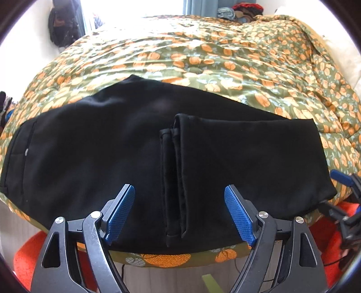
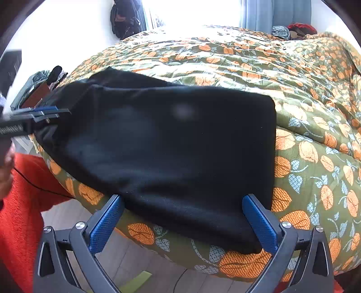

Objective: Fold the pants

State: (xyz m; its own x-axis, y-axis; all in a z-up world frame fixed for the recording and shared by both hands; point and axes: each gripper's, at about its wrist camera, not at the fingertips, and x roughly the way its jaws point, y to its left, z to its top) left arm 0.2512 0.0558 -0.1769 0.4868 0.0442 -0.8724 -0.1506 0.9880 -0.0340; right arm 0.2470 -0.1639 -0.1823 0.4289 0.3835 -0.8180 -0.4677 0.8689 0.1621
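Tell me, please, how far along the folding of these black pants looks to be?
Done: the pants lie flat on the floral quilt, legs stacked, and the hem ends are folded back over the middle. In hand: nothing; the left gripper and right gripper are both open at the near edge. Left: probably a further fold toward the waistband.

Daylight enters from a window [image 1: 135, 9] behind the bed [image 1: 225, 56], overexposed to white in both views. Fisheye distortion bows the scene, with a dark vignette at the corners. The black pants [image 2: 169, 146] show little detail, with a pale hazy spot in the right wrist view.
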